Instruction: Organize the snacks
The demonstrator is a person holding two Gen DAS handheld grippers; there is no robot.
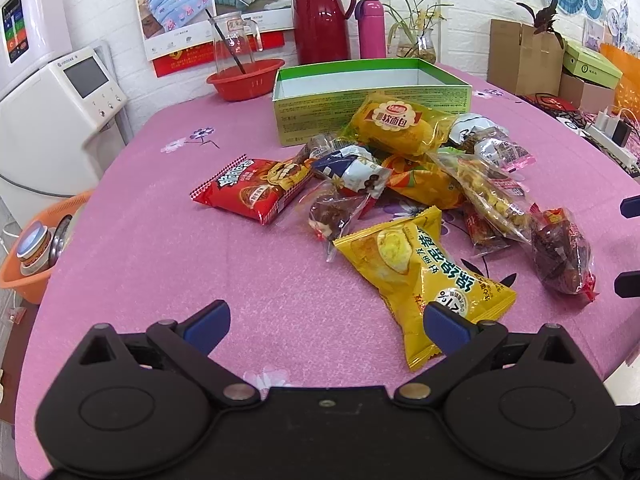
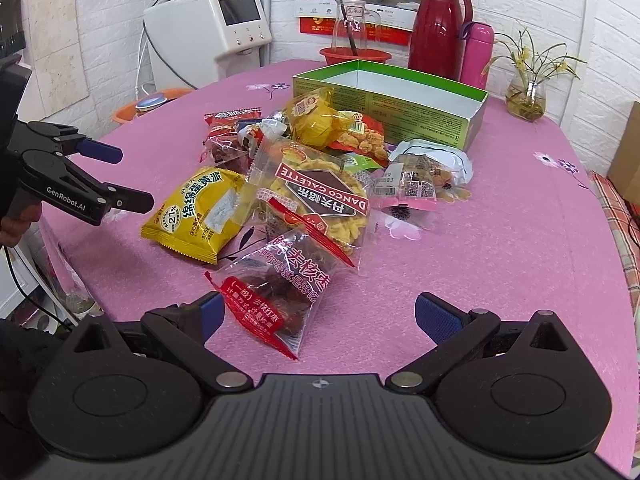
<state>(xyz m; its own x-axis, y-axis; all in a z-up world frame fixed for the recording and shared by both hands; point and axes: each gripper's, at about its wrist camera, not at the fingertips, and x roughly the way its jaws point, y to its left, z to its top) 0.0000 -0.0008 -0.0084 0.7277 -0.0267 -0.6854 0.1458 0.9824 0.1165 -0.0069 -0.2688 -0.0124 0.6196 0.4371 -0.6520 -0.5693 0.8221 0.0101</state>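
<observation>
A pile of several snack packets lies on the pink tablecloth in front of an empty green box (image 1: pixel 372 98), also in the right wrist view (image 2: pixel 400 96). My left gripper (image 1: pixel 326 322) is open and empty; its right finger is next to a yellow egg-yolk pastry packet (image 1: pixel 424 276), which also shows in the right wrist view (image 2: pixel 200 212). My right gripper (image 2: pixel 318 318) is open over a clear packet of red dates (image 2: pixel 276 296), seen in the left wrist view (image 1: pixel 560 248). A clear Danco Galette packet (image 2: pixel 316 200), a red packet (image 1: pixel 250 186) and a yellow bread packet (image 1: pixel 400 124) lie in the pile.
Behind the box stand a red thermos jug (image 1: pixel 320 16), a pink bottle (image 1: pixel 371 28), a red bowl (image 1: pixel 244 78) with a glass jug, and a plant vase (image 2: pixel 524 98). A white appliance (image 1: pixel 52 108) and an orange basket (image 1: pixel 36 240) are off the table's left edge.
</observation>
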